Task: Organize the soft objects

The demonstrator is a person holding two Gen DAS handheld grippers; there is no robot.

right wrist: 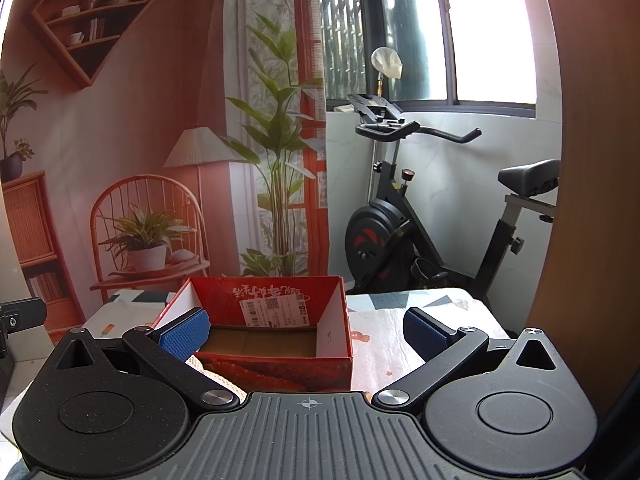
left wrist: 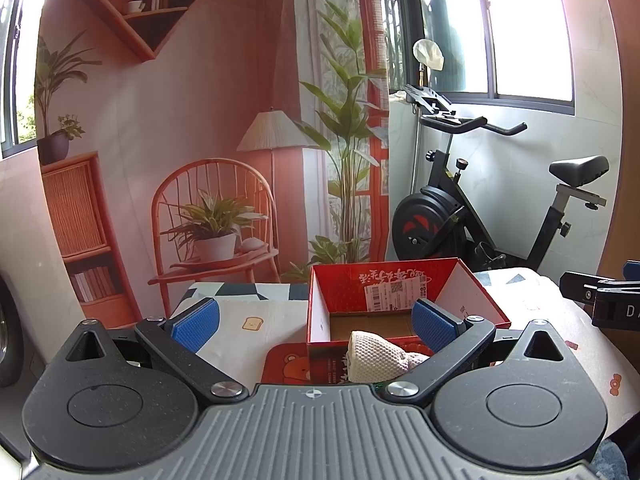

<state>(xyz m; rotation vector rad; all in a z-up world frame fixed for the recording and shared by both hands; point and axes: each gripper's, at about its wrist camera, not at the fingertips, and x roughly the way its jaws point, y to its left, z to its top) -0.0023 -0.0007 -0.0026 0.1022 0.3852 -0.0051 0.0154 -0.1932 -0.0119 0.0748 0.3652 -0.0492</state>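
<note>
Both sets of tongs are held wide and empty: the left tongs (left wrist: 316,322) above a cream knitted soft item (left wrist: 374,358) draped at the near wall of the red cardboard box (left wrist: 320,308), the right tongs (right wrist: 306,332) before the same box on the patterned worktop (right wrist: 384,332). The item could be dragged out over the wall, or the light box shoved, if a pad is caught on it.

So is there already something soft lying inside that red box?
No: in the right wrist view the red box shows only its bare brown cardboard floor, with nothing lying in it.
</note>
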